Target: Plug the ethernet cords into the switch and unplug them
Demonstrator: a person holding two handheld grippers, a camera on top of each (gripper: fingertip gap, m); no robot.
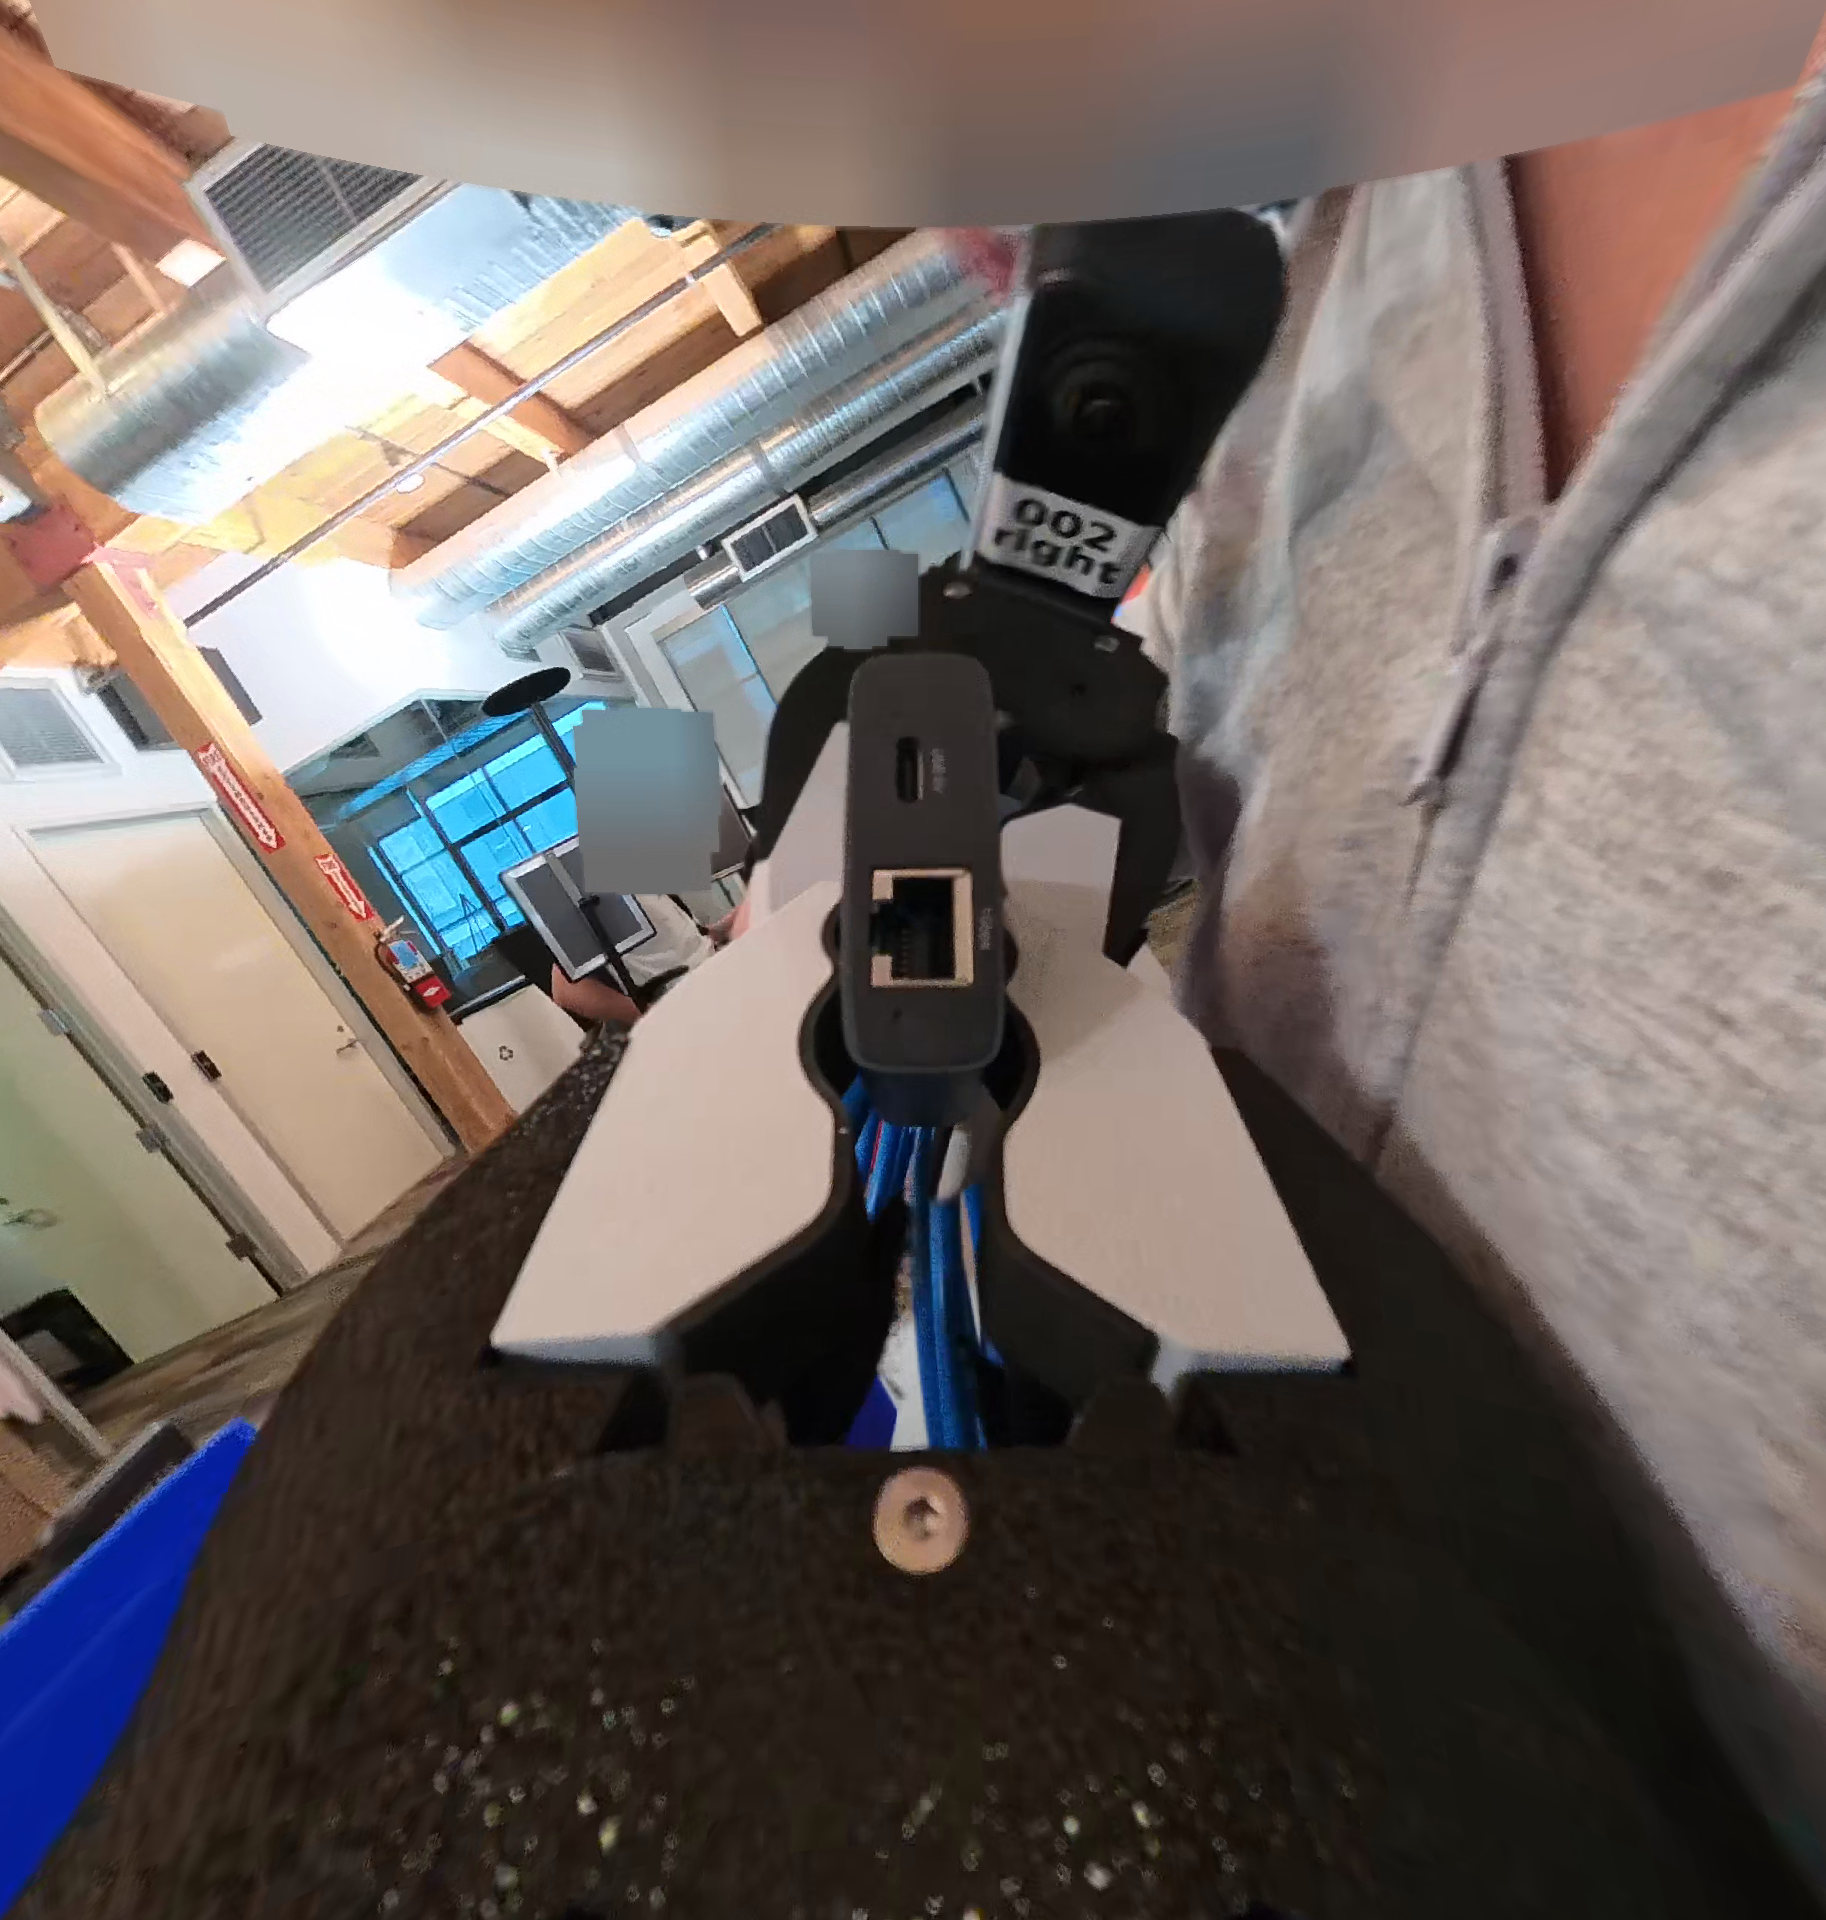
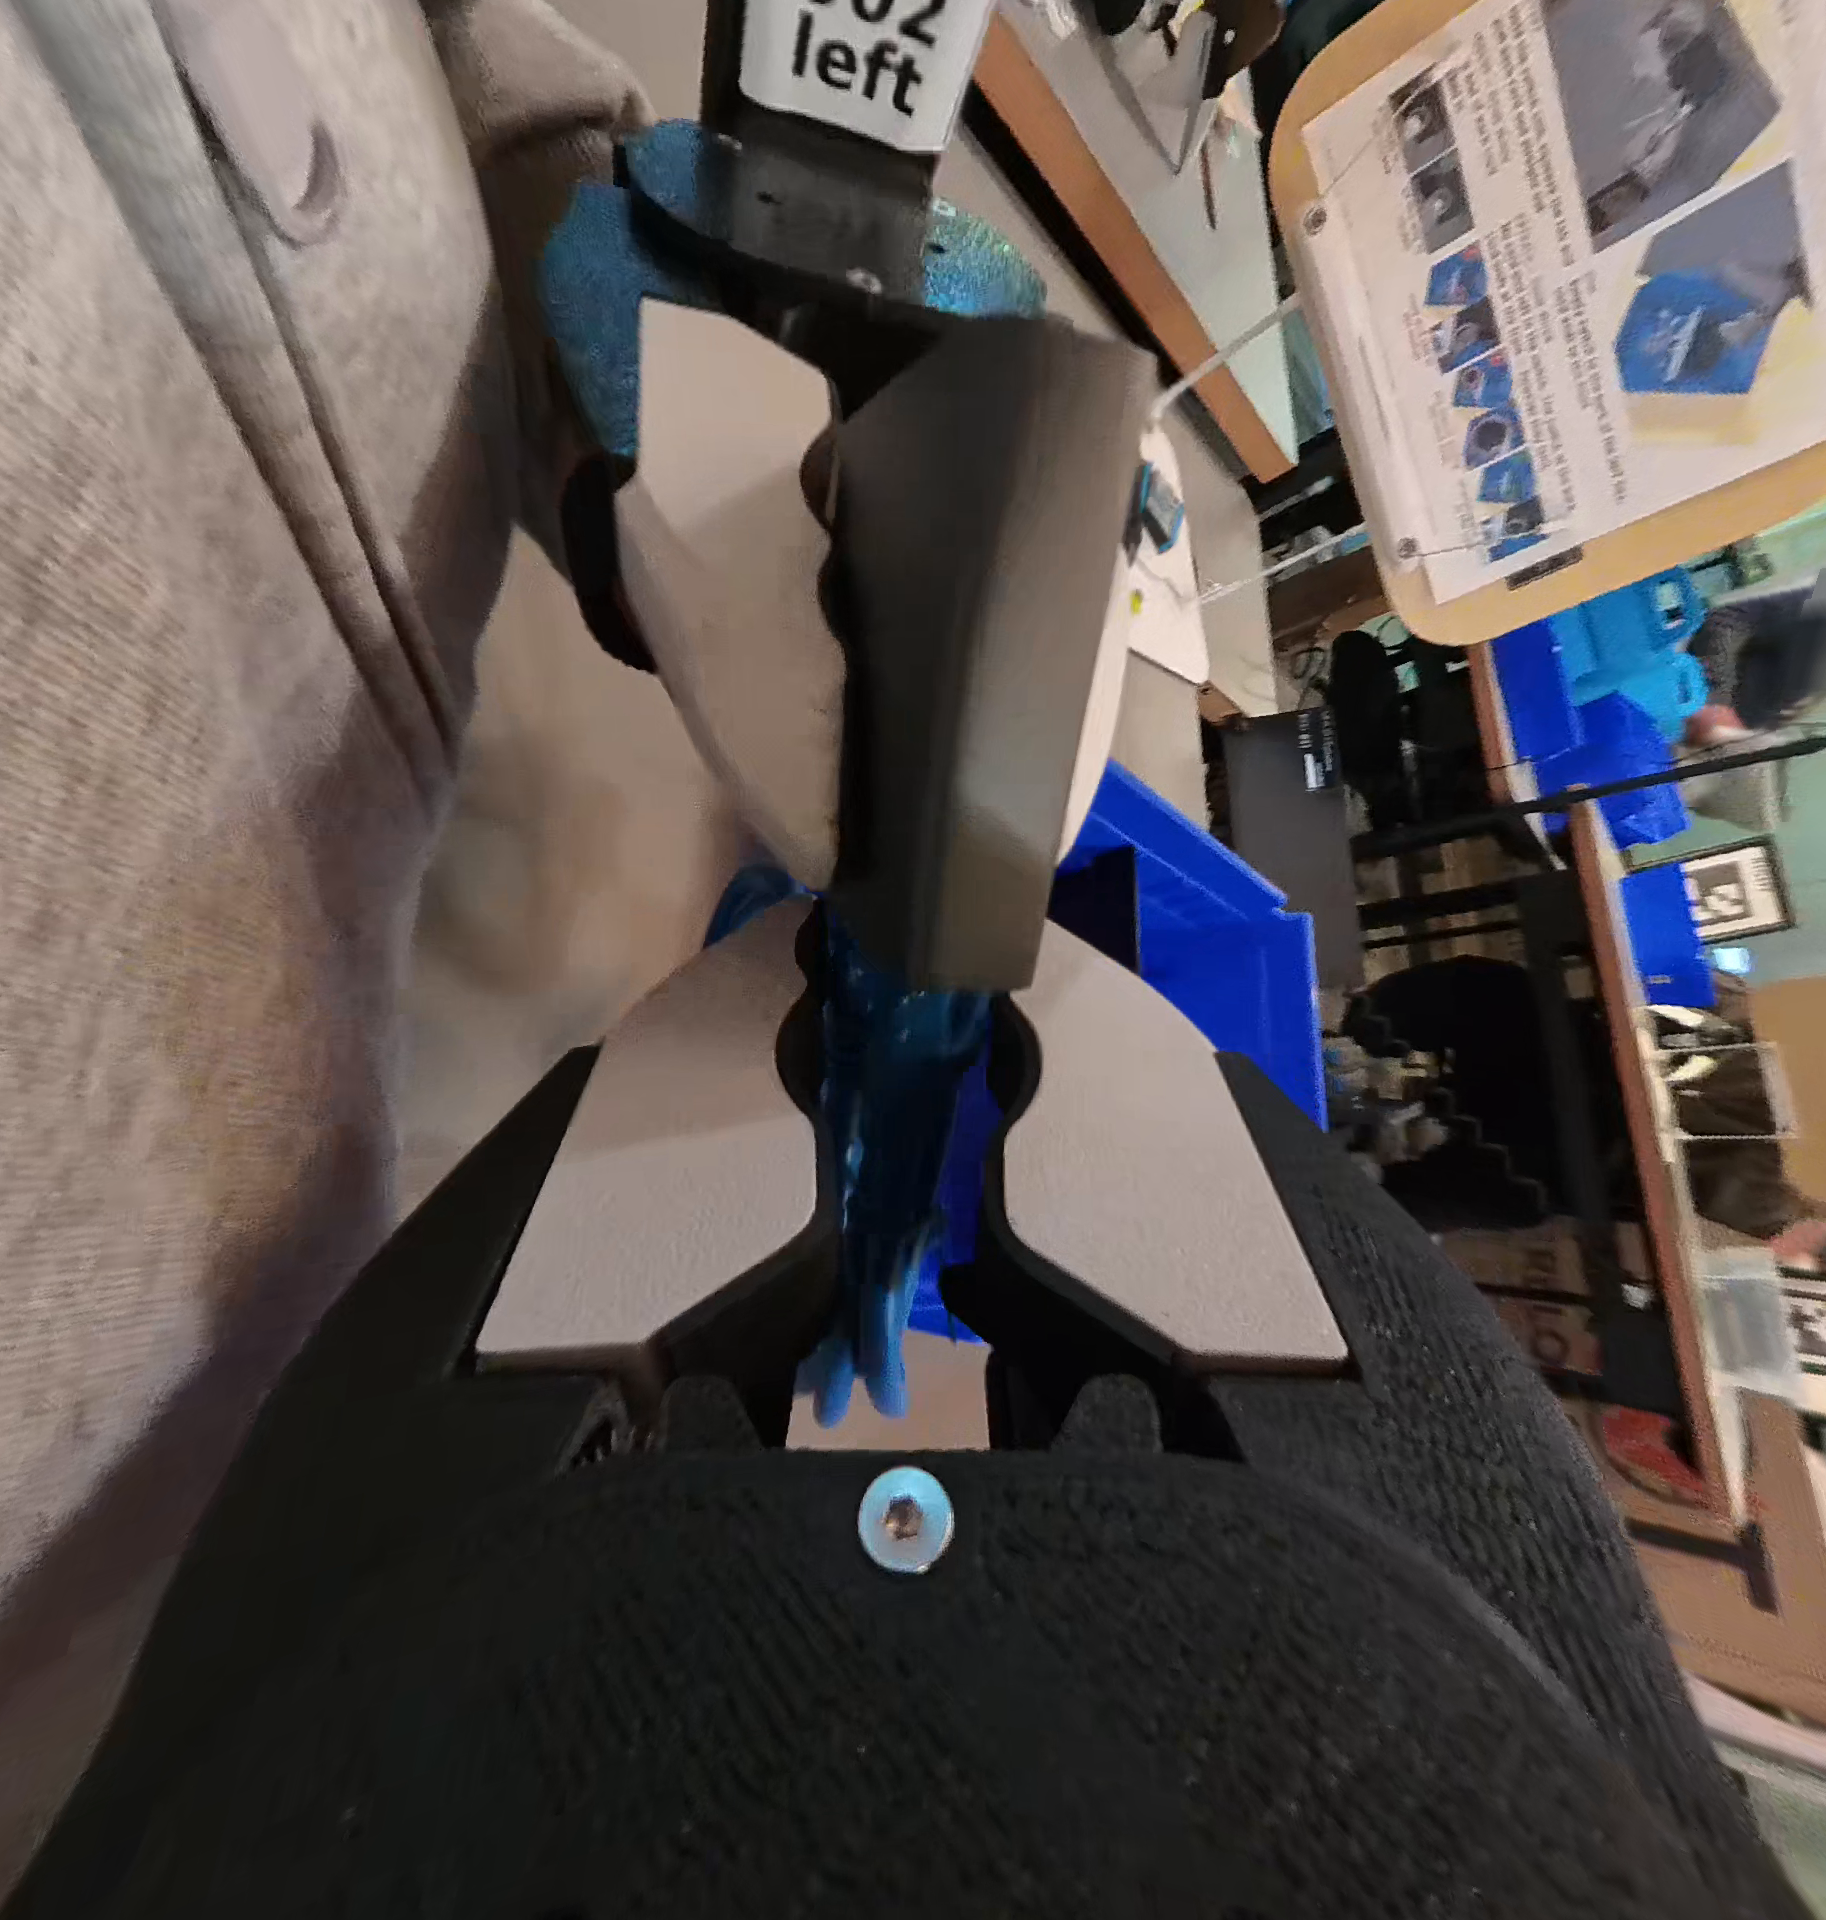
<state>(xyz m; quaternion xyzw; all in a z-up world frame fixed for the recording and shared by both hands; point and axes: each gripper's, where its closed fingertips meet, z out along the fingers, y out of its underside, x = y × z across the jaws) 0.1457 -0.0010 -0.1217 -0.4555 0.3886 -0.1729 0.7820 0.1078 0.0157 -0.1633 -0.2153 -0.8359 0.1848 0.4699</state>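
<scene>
My left gripper (image 1: 919, 940) is shut on a dark grey adapter (image 1: 919, 790) whose network socket and small port face the camera. A bundle of blue cable (image 1: 930, 1247) shows in the gap between its white pads (image 1: 680, 1122), below the adapter. My right gripper (image 2: 898, 1003) is shut on the blue cable bundle (image 2: 888, 1164), which hangs down between its pads. The two grippers face each other tip to tip. The left gripper (image 2: 836, 852) shows shut in the right wrist view. The right gripper's camera (image 1: 1096, 395) shows behind the adapter. The adapter is hidden in the right wrist view.
A person's grey hooded top (image 1: 1563, 935) is close beside both grippers and also fills the left of the right wrist view (image 2: 161, 831). A blue bin (image 2: 1179, 904) lies just beyond the fingertips. A board with a printed sheet (image 2: 1574, 291) and shelves with blue bins (image 2: 1595, 727) are farther off.
</scene>
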